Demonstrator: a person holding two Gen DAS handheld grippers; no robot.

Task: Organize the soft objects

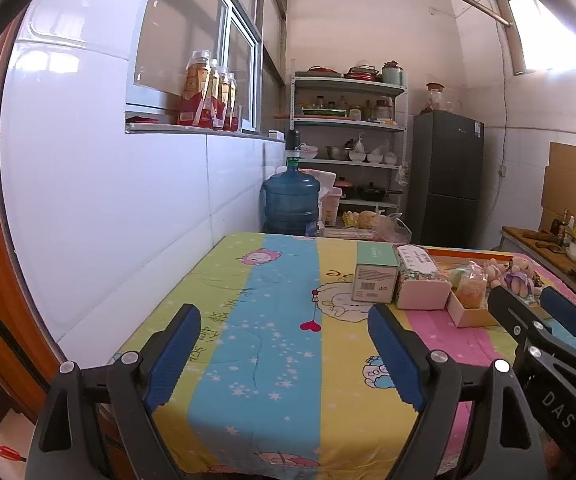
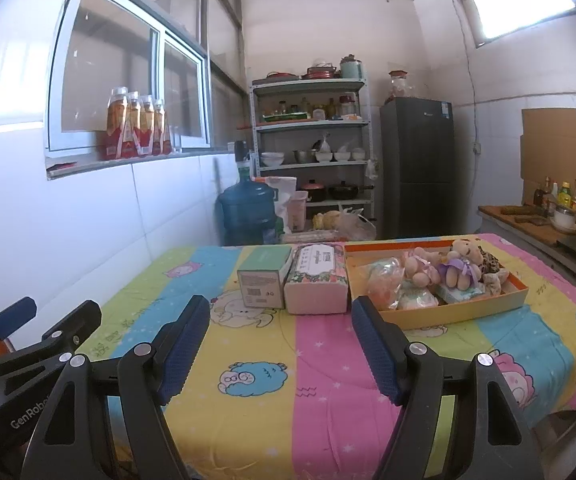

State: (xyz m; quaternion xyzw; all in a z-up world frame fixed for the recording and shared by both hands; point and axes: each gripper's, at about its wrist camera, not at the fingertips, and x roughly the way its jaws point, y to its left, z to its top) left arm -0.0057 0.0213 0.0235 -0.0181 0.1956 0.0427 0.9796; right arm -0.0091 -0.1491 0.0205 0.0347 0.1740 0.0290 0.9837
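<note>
Plush toys (image 2: 443,268) and packets in cardboard tray (image 2: 467,312), left gripper (image 1: 284,354) and right gripper (image 2: 282,346) released

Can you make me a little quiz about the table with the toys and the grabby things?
1. True or false: the soft toys lie in the orange tray.
2. What is the right gripper holding? A) a teddy B) the tissue pack C) nothing
3. Fill in: the green box stands right beside the ______ pack.

Key:
1. True. The teddy in the purple dress and the pink plush are in the tray.
2. C. Both the right gripper and the left gripper are open and empty.
3. Tissue.
</note>
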